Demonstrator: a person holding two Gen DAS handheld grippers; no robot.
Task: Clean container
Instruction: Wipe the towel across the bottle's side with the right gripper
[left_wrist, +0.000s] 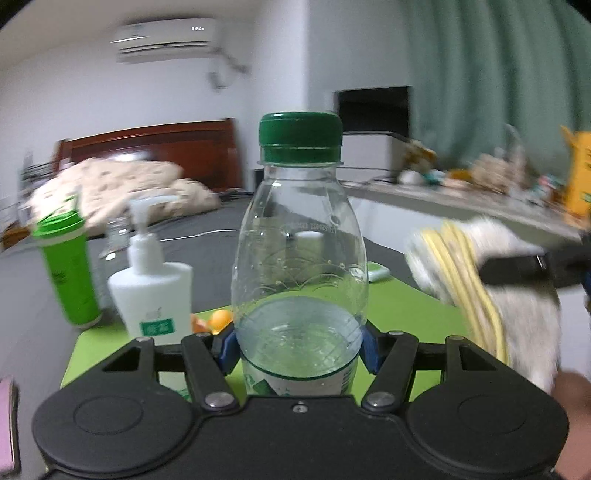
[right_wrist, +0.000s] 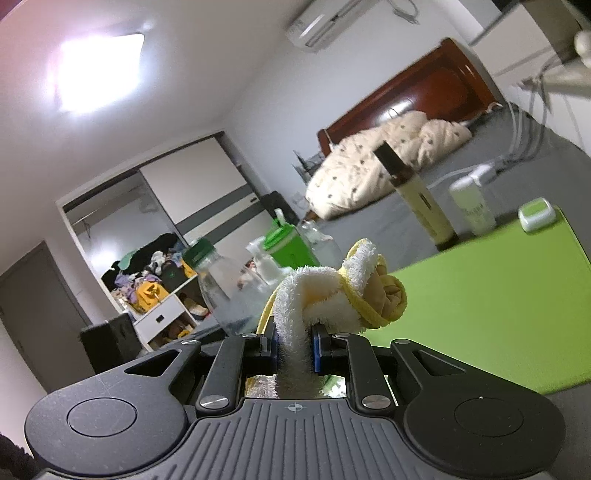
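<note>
Left gripper (left_wrist: 299, 350) has its blue pads clamped on the lower body of the clear bottle (left_wrist: 299, 258), which stands upright at frame centre with its long axis vertical, green cap (left_wrist: 300, 134) on, some water in the bottom. Right gripper (right_wrist: 294, 350) is closed on a folded white-and-yellow cloth (right_wrist: 332, 295), which bunches out past the fingertips. In the left wrist view the cloth (left_wrist: 480, 280) sits at right of frame, just beside the bottle's side wall but apart from it (blurred, so contact can't be ruled out). In the right wrist view the bottle (right_wrist: 221, 288) lies left of the cloth, so the wipe would go leftward across. Nearby: white pump bottle (left_wrist: 151, 291) and green tumbler (left_wrist: 68, 266) at lower left, green mat (left_wrist: 406, 306) underneath; nothing stands between cloth and bottle.
</note>
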